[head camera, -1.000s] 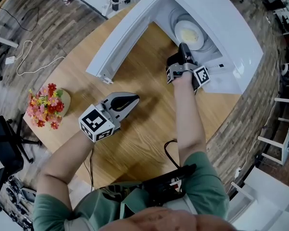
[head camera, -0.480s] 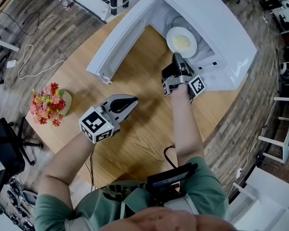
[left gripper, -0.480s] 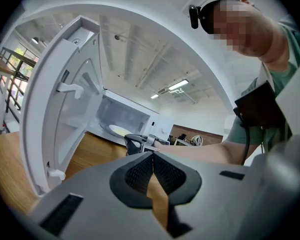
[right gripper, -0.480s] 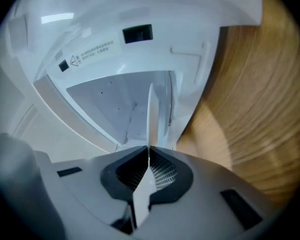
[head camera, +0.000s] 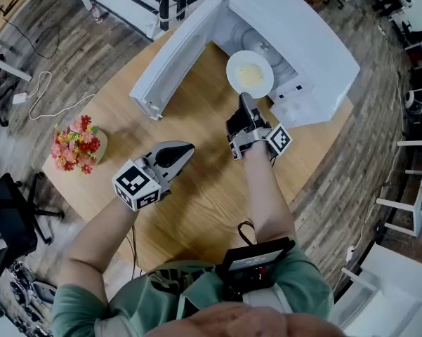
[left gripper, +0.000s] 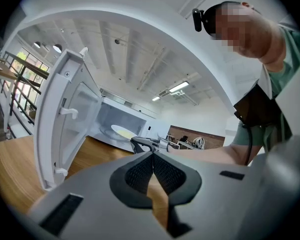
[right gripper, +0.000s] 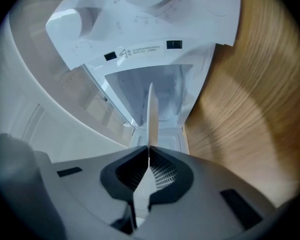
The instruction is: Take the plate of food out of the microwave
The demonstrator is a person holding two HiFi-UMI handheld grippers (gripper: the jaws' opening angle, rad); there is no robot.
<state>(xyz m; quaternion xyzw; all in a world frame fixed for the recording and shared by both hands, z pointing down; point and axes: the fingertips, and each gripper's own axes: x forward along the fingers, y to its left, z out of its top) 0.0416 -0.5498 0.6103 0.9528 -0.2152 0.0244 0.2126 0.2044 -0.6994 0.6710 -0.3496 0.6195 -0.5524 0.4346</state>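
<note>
White round plate of yellow food (head camera: 250, 73) hangs at the mouth of the open white microwave (head camera: 302, 41), rim pinched by our right gripper (head camera: 244, 100); left gripper (head camera: 185, 149) closed, empty. With this one-sided hold, we risk tipping it.

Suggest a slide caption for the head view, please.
Right gripper holds the plate of food by its rim at the open microwave's mouth; left gripper hovers shut.

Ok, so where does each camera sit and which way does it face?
Head view: on the head, steeply down onto table, microwave, plate; both forearms, left gripper, right gripper show.
Left gripper view: along its shut jaws toward the microwave door; right arm and chest show.
Right gripper view: along jaws gripping the plate, into the microwave; no body.
Shared: all show the plate.
</note>
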